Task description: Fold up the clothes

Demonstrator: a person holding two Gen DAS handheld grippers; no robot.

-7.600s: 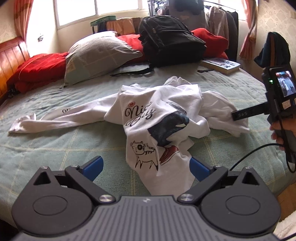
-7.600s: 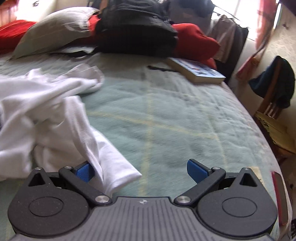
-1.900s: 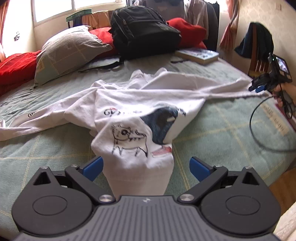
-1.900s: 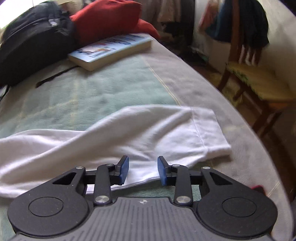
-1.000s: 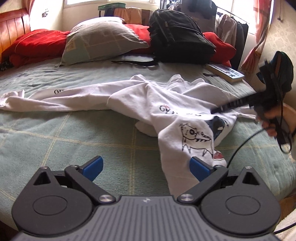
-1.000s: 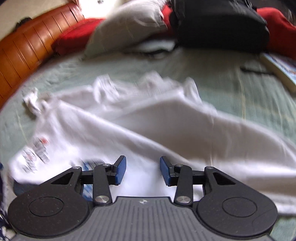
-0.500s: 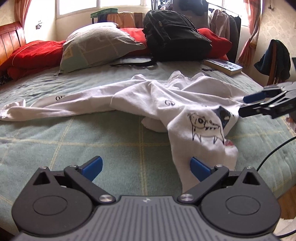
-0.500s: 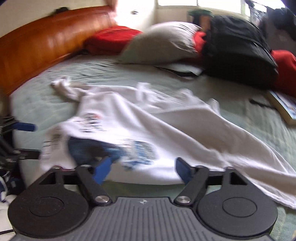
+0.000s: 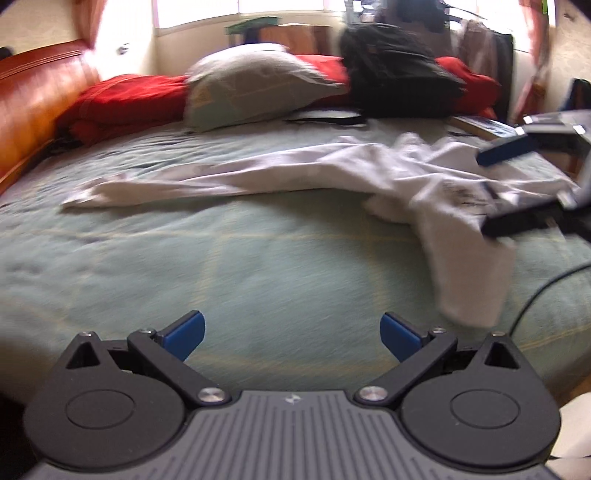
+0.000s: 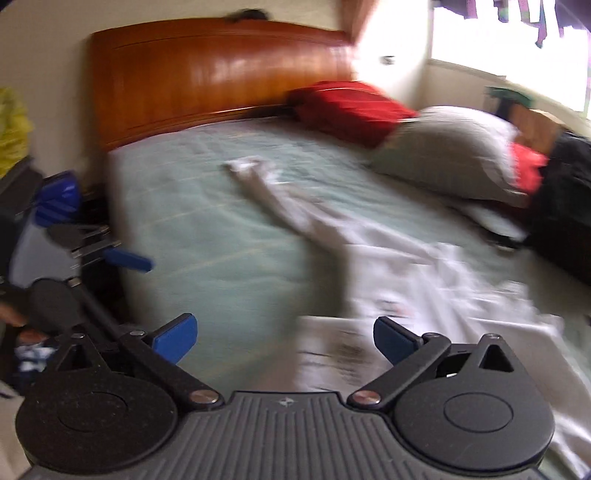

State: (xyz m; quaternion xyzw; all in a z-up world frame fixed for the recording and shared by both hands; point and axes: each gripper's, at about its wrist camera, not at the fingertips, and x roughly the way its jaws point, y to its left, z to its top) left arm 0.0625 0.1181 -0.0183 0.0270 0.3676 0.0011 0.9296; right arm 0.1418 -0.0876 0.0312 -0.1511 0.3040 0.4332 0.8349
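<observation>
Both tongs, left tongs (image 9: 291, 334) and right tongs (image 10: 284, 338), spread wide, the right just opened, holding nothing. White shirt (image 9: 388, 173) sprawled unfolded on bed (image 9: 221, 266). Probably still spreading out; next, pinch far sleeve (image 10: 266, 188).

A lived-in home bedroom: a bed (image 9: 184, 258) with green cover fills the frame, wooden headboard (image 10: 207, 74) upper left, pillows (image 9: 255, 85) and backpack (image 9: 399, 70) beneath bright windows (image 9: 280, 9).
</observation>
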